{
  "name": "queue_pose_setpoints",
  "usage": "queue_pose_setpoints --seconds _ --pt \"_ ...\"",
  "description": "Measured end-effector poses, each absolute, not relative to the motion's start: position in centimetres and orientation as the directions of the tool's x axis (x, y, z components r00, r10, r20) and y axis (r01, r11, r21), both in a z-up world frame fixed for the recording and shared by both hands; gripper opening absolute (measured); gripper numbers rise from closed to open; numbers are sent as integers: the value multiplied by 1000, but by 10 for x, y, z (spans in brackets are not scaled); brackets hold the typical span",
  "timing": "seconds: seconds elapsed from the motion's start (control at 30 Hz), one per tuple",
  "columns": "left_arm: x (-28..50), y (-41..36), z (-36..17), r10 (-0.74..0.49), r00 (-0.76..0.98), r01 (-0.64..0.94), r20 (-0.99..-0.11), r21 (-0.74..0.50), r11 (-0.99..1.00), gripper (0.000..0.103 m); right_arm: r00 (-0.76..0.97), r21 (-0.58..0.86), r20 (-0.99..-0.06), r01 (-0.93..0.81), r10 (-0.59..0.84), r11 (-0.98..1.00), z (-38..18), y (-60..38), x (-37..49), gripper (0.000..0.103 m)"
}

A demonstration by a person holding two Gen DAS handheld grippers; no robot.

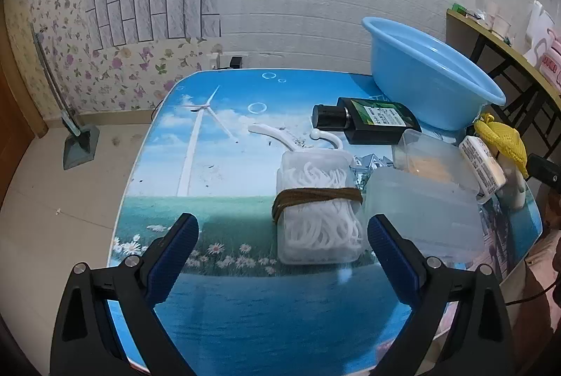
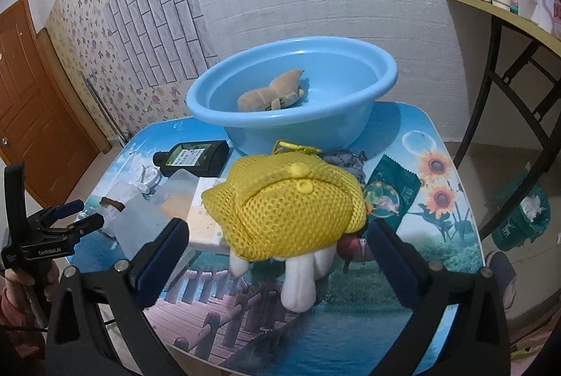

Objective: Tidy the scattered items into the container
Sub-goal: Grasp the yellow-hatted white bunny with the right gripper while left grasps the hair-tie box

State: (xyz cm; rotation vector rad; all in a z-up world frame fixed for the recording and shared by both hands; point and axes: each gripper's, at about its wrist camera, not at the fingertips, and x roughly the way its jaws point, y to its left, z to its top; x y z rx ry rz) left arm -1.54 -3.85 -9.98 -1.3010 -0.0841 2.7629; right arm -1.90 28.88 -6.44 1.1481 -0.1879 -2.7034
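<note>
The blue basin [image 2: 350, 120] stands at the table's far side and holds a tan plush toy [image 2: 270, 92]; it also shows in the left wrist view [image 1: 431, 74]. My right gripper [image 2: 277, 256] is open, its fingers either side of a yellow mesh bag [image 2: 291, 204] with white plush parts [image 2: 298, 284] under it. My left gripper [image 1: 282, 249] is open, just short of a clear box of white floss picks [image 1: 319, 218] wrapped with a brown band. A dark bottle [image 1: 371, 121], a clear lidded box [image 1: 424, 204] and a white hook [image 1: 280, 135] lie nearby.
A green snack packet [image 2: 392, 197] and a grey cloth [image 2: 345, 160] lie right of the mesh bag. A white labelled box [image 1: 482, 167] lies beside the clear boxes. A side table [image 2: 508, 21] stands at the right. The left gripper shows in the right wrist view [image 2: 73, 218].
</note>
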Motion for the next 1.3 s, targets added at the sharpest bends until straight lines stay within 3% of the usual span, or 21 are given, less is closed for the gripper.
queue_pose_setpoints --seconds 0.8,0.9,1.03,1.17,1.3 --pt "-41 -32 -117 121 -627 -83 -770 -88 -993 97 -673 202 -704 114 -225 -973 -77 288 -41 103" --pt "-40 -32 -116 143 -629 -95 -764 -107 -990 88 -668 207 -707 117 -231 -971 -79 287 -43 103" --pt "-38 -26 -115 185 -625 -133 -758 -130 -983 60 -662 208 -713 116 -232 -971 -81 286 -46 103" --pt "-35 -19 -112 168 -635 -145 -754 -98 -985 59 -659 197 -715 128 -232 -972 -83 284 -45 103" --pt "-33 -22 -107 172 -644 -135 -746 -110 -985 59 -667 212 -705 127 -242 -969 -82 290 -41 88"
